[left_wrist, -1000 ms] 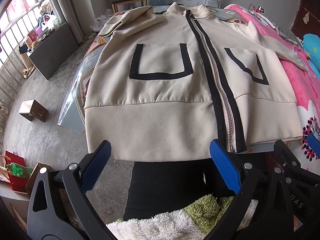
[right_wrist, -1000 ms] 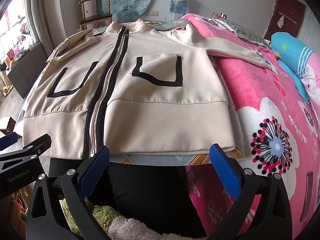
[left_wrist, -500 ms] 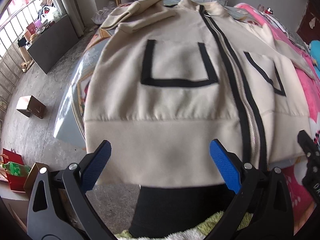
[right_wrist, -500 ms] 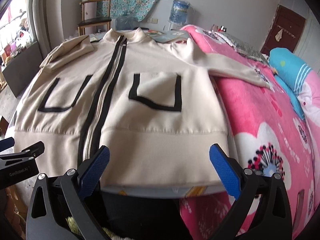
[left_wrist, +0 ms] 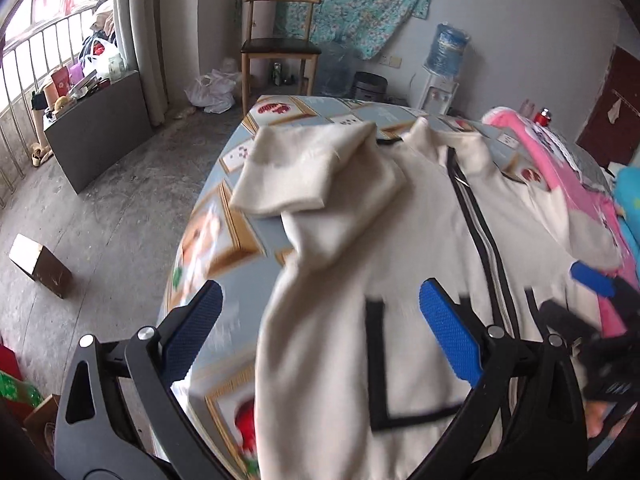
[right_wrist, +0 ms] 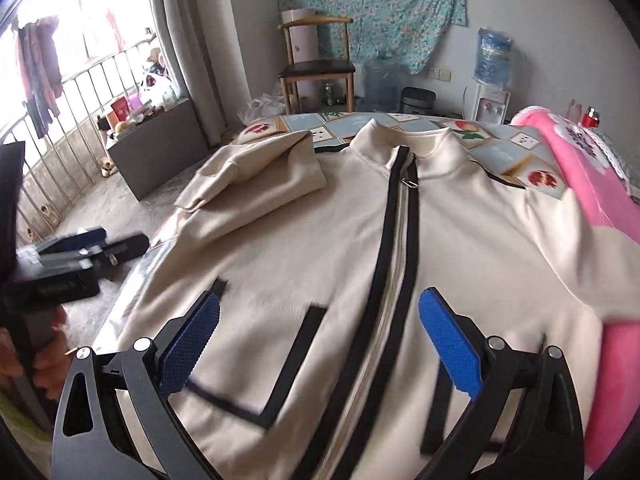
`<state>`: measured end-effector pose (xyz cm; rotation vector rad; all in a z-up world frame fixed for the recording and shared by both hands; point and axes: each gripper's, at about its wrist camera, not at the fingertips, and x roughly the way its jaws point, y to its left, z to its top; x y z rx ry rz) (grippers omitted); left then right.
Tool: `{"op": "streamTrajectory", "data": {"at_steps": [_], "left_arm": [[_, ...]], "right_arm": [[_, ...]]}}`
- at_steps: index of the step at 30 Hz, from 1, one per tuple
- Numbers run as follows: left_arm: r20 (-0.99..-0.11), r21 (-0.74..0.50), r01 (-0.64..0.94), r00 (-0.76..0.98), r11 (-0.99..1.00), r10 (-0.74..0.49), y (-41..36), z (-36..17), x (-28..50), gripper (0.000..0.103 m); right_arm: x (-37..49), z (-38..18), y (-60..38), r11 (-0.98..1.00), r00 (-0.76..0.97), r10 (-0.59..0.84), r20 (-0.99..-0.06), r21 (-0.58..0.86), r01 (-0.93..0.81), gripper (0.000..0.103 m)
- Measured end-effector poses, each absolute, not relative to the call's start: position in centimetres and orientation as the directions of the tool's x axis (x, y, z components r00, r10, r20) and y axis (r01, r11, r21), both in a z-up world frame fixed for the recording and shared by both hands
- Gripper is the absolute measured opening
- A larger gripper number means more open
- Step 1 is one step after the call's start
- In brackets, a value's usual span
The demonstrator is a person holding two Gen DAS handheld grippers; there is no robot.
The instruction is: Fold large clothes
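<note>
A cream zip-up jacket (right_wrist: pixel 320 248) with black trim lies front-up and flat on the bed, collar at the far end. Its left sleeve (left_wrist: pixel 320 176) is folded back over the shoulder, and that folded sleeve (right_wrist: pixel 256 172) also shows in the right wrist view. My left gripper (left_wrist: pixel 320 332) hovers open over the jacket's left edge, near the black-outlined pocket (left_wrist: pixel 384 360). My right gripper (right_wrist: pixel 318 336) hangs open above the chest, astride the zipper (right_wrist: pixel 394 264). Neither holds cloth. The other sleeve runs off right onto the pink blanket (right_wrist: pixel 576 184).
A patterned sheet (left_wrist: pixel 224 236) covers the bed's left part. A wooden chair (right_wrist: pixel 316 64) and water dispenser (right_wrist: pixel 494 76) stand beyond the bed. A grey cabinet (left_wrist: pixel 100 128) and small box (left_wrist: pixel 40 266) are on the concrete floor at left, near a railed window.
Both grippers have moved forward from the hem up over the jacket's body toward the collar. They stay open, and the jacket has not shifted.
</note>
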<state>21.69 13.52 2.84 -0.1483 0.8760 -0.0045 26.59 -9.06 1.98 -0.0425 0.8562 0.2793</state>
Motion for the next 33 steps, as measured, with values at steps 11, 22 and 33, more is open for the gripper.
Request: {"op": "streamTrajectory", "data": {"at_steps": [11, 22, 33], "left_arm": [[-0.826, 0.12, 0.002, 0.555, 0.993, 0.099, 11.7, -2.4, 35.5, 0.082], [-0.855, 0.023, 0.011, 0.518, 1.0, 0.014, 12.5, 3.6, 35.1, 0.005], [-0.687, -0.602, 0.272, 0.304, 0.751, -0.66, 3.5, 8.9, 28.7, 0.005]], "right_arm": [[33.8, -6.6, -6.7, 0.954, 0.416, 0.138, -0.899, 0.007, -0.301, 0.097], [33.2, -7.3, -7.2, 0.922, 0.411, 0.167, -0.896, -0.006, -0.388, 0.097], [28.8, -0.5, -17.4, 0.954, 0.475, 0.277, -0.835, 0.181, -0.239, 0.097]]}}
